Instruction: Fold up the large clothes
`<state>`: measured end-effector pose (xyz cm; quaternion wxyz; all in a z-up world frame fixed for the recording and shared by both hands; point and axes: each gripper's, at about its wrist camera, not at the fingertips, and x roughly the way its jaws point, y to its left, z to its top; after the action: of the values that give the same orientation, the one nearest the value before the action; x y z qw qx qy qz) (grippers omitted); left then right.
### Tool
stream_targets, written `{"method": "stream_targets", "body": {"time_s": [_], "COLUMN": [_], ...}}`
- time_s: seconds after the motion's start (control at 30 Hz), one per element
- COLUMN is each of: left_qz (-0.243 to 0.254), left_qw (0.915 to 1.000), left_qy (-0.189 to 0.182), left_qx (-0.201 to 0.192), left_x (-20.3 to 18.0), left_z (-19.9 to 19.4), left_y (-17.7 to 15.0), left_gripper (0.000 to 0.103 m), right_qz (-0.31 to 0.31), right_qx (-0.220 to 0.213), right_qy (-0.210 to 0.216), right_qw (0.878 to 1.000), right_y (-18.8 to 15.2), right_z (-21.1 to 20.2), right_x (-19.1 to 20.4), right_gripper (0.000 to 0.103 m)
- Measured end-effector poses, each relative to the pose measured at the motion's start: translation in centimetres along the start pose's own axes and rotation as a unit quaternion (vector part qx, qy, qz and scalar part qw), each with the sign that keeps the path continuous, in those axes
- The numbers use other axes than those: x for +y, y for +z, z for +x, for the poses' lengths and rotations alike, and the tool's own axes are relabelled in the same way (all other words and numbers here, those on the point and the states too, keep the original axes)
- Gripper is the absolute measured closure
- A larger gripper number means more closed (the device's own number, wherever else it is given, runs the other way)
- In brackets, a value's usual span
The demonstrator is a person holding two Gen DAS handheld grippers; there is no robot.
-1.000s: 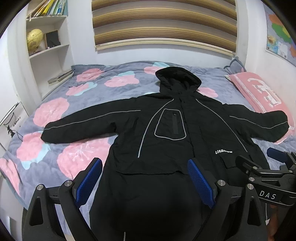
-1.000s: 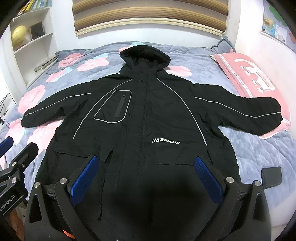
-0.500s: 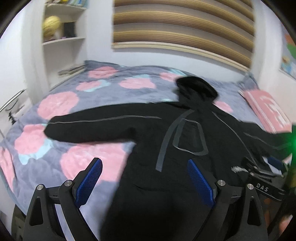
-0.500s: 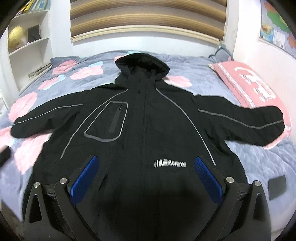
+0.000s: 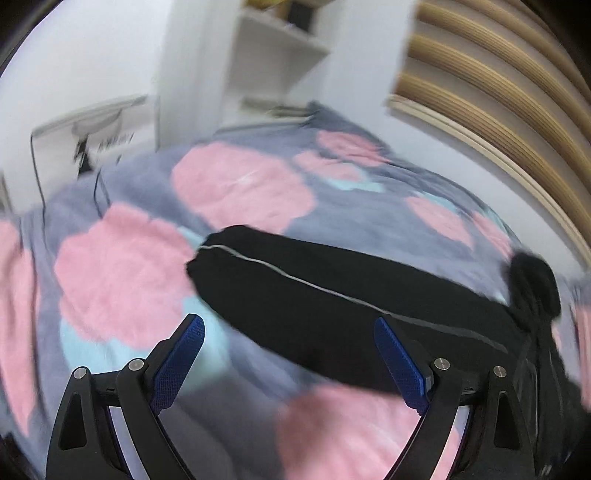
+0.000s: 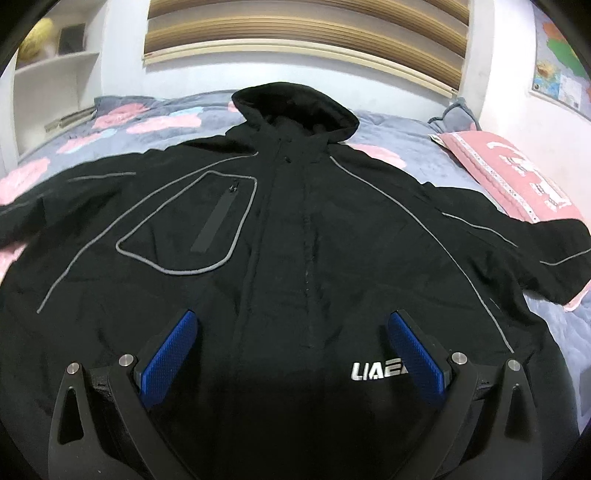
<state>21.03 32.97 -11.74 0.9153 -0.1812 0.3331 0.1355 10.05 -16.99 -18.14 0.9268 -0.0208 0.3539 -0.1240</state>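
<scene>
A large black hooded jacket with grey piping lies spread flat, front up, on the bed. In the left wrist view, which is motion-blurred, its left sleeve stretches across the quilt, cuff pointing left. My left gripper hovers open just short of that sleeve, nothing between its blue pads. My right gripper is open too, low over the jacket's lower front, near the white chest lettering. The hood points toward the headboard.
The bed carries a grey quilt with pink flowers. A pink pillow lies at the right under the other sleeve's cuff. White shelves stand at the bed's left, and a striped wooden headboard lines the wall.
My left gripper has swung sharply left, from facing the jacket's body to facing the left sleeve. My right gripper has moved forward and lower over the jacket front. Both stayed open.
</scene>
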Motion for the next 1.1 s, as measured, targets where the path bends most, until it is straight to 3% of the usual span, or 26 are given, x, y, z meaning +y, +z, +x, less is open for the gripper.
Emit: {"method": "stream_targets", "body": {"time_s": [0.17,0.4,0.43,0.47,0.5,0.57,0.67,0.77,0.9,1.1], "left_qz": [-0.094,-0.093,-0.089,-0.083,-0.068,-0.038,0.007,0.040,0.095,0.212], "left_qw": [0.9946,0.9923,0.9931,0.9943,0.9960,0.9986,0.9998,0.9970,0.9850,0.9473], "left_qy": [0.018,0.031,0.028,0.020,0.013,0.013,0.007,-0.031,-0.100,-0.196], "left_qx": [0.039,0.076,0.071,0.065,0.056,0.033,-0.018,-0.059,-0.104,-0.138], "left_x": [4.8,5.5,5.3,5.0,4.5,3.4,1.5,-0.8,-5.6,-17.0], "left_z": [6.4,12.3,12.4,12.4,12.2,11.4,8.7,5.3,-0.4,-6.5], "left_y": [1.4,0.5,0.6,0.8,1.0,1.3,1.4,1.7,1.7,-1.1], "left_gripper": [0.009,0.010,0.014,0.036,0.045,0.075,0.082,0.084,0.084,0.085], "right_qz": [-0.013,-0.001,-0.001,-0.002,-0.002,-0.002,-0.001,0.001,0.005,0.008], "right_qx": [0.014,0.029,0.030,0.030,0.030,0.032,0.032,0.031,0.030,0.028], "right_qy": [0.005,0.022,0.022,0.022,0.022,0.022,0.024,0.027,0.031,0.034], "right_qw": [1.000,0.999,0.999,0.999,0.999,0.999,0.999,0.999,0.999,0.999], "right_y": [-0.4,-0.4,-0.4,-0.4,-0.5,-0.5,-0.5,-0.5,-0.5,-0.6], "right_z": [0.9,1.6,1.6,1.6,1.6,1.6,1.6,1.6,1.7,1.6], "right_x": [0.6,0.2,0.2,0.2,0.3,0.2,0.2,0.1,0.0,-0.2], "right_gripper": [0.000,0.000,0.000,0.000,0.000,0.000,0.000,0.000,0.000,0.000]}}
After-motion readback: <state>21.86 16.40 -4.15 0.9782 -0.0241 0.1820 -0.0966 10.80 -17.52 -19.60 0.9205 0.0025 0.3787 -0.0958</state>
